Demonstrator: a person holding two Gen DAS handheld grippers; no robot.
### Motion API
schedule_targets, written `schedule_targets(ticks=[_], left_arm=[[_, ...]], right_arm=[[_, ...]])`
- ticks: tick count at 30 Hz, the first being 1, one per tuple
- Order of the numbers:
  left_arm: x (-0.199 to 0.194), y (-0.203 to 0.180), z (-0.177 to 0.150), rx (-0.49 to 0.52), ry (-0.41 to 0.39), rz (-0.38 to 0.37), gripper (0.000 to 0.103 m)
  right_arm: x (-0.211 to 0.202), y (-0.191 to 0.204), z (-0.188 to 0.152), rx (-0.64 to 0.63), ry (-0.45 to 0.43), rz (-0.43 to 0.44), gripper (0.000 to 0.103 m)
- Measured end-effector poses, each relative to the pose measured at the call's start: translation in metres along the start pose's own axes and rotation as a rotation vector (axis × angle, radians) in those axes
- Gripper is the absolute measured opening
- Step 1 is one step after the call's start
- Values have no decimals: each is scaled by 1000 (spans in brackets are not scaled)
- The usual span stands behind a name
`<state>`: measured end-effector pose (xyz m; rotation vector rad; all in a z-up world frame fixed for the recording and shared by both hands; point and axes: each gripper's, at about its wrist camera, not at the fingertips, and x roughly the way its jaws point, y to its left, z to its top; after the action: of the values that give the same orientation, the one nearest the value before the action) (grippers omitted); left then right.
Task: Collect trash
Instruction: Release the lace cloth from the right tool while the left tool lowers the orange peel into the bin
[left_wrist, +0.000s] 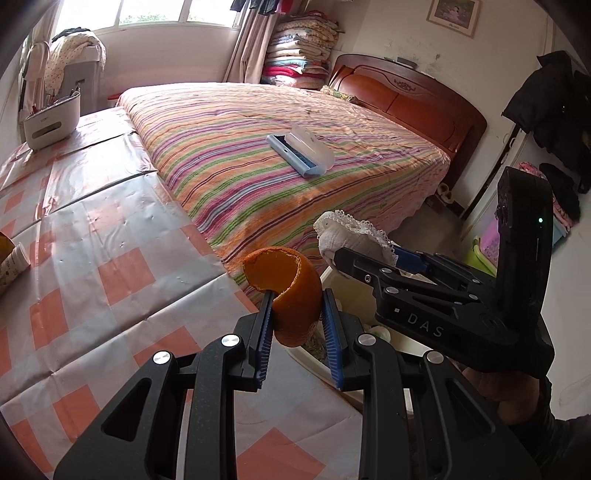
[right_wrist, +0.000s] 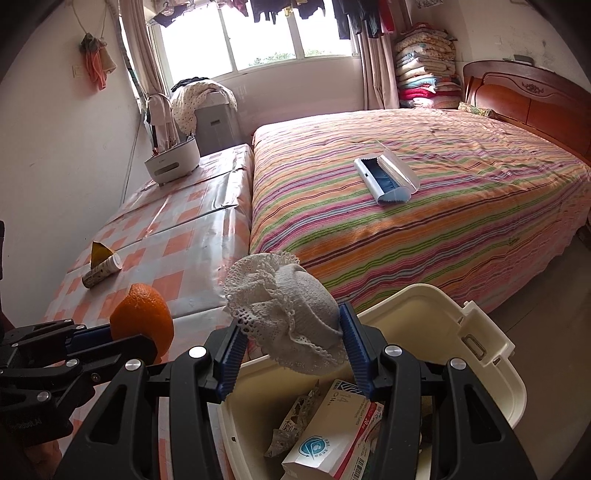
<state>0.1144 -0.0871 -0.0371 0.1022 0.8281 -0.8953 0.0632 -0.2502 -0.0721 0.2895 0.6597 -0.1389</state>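
My left gripper (left_wrist: 299, 301) is shut on a curled piece of orange peel (left_wrist: 286, 288), held up over the edge of the checked table (left_wrist: 110, 258). In the right wrist view the same peel (right_wrist: 144, 321) shows at lower left in the left gripper (right_wrist: 127, 338). My right gripper (right_wrist: 291, 328) is shut on a crumpled white lace cloth (right_wrist: 284, 310), just above the open cream trash bin (right_wrist: 424, 306). The bin holds a medicine box (right_wrist: 332, 435) and a crumpled wrapper (right_wrist: 295, 421). From the left wrist the cloth (left_wrist: 351, 232) and right gripper (left_wrist: 365, 253) appear to the right.
A paper tube (right_wrist: 101, 273) and a yellow scrap (right_wrist: 99, 253) lie on the table. A white holder (right_wrist: 171, 162) stands at its far end. The striped bed (right_wrist: 424, 206) borders the table and carries a blue and white brush case (right_wrist: 386, 179).
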Motion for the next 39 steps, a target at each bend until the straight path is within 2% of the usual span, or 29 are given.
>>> schedule_targets(ticks=[17,26,28,30,33,39], left_arm=[[20,-22,-2,36,36,-42,25],[26,-26,0,46,46,-52,25],[27,-26,-1,45,46,-53,25],[27,-26,-1,44,46,-53,25],[28,-27,-1,42,50,-56,25],[32,-29,-1,42,52,-64,25]], right_arm=[[-8,-25,-5,50,-14,-95,49],[-11,-36,-8,89,-13,-113,50],[-11,-39,-8,105,-8,-112,51],[-13,-43,-8,124,-14,-112,62],[-17,-47,-7,148,-34,-107,67],[-27,-61,-5,232,-90,-99,67]])
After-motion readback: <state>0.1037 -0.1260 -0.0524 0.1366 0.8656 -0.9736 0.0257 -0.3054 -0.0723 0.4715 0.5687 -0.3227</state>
